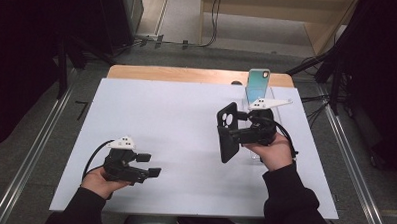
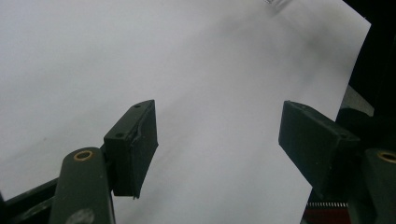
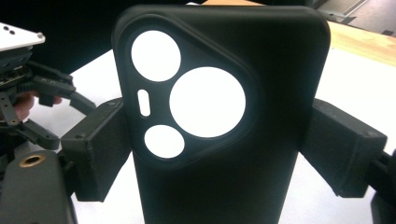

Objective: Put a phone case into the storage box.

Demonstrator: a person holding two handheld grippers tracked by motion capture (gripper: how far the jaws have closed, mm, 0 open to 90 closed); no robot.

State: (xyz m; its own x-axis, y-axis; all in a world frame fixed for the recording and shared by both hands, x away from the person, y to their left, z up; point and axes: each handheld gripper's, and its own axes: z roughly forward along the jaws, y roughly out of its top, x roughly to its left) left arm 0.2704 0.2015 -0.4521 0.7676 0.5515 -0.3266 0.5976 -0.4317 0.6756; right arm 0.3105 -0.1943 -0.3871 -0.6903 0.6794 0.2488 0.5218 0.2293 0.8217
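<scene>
A black phone case point(image 1: 228, 130) with round camera cut-outs stands upright above the right half of the white sheet, and my right gripper point(image 1: 235, 129) is shut on its two long sides. In the right gripper view the case point(image 3: 219, 186) sits between both pads point(image 3: 100, 149), its back facing the camera. My left gripper point(image 1: 149, 164) is held low over the sheet at the front left, open with nothing between its jaws. In the left gripper view bare white sheet point(image 2: 210, 70) lies beyond the left gripper point(image 2: 217, 140). A phone point(image 1: 258, 84) with a teal screen stands upright at the back right.
The white sheet point(image 1: 176, 116) covers most of the wooden table point(image 1: 188, 74). The phone leans in a clear stand point(image 1: 282, 114) just behind my right hand. Black cables trail from both grippers. Metal rails run along the floor on both sides of the table.
</scene>
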